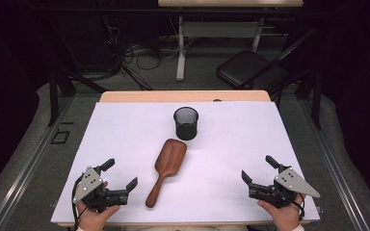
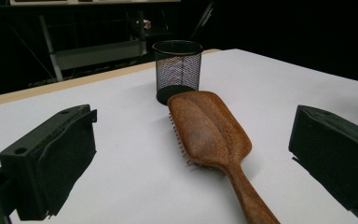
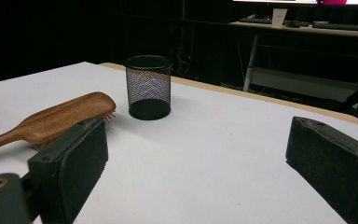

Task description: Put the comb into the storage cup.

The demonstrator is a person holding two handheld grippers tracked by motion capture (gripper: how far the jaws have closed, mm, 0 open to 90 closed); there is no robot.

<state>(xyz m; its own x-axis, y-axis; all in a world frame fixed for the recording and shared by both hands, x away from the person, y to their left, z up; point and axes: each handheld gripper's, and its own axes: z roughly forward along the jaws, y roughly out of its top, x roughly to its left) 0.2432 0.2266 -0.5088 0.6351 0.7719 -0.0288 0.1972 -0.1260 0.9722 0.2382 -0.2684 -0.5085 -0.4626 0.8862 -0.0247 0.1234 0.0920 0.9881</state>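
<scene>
I'm looking past my white table (image 1: 250, 144) with its wooden edge into a dark room. A black folding chair (image 1: 250, 70) stands on the grey floor (image 1: 29, 159), cables (image 1: 139, 55) tangle beside it, and another desk (image 1: 221, 29) sits behind.

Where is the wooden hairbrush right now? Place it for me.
In the high view the wooden hairbrush lies bristles down mid-table on the white board, just in front of the black mesh cup, its handle nearer the left gripper.

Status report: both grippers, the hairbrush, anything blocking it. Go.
Left gripper open, empty; right gripper open, empty. Wooden hairbrush flat on the table, bristles down, untouched, nearer the left gripper. Mesh cup upright just beyond the brush head; nothing blocks the handle.
</scene>
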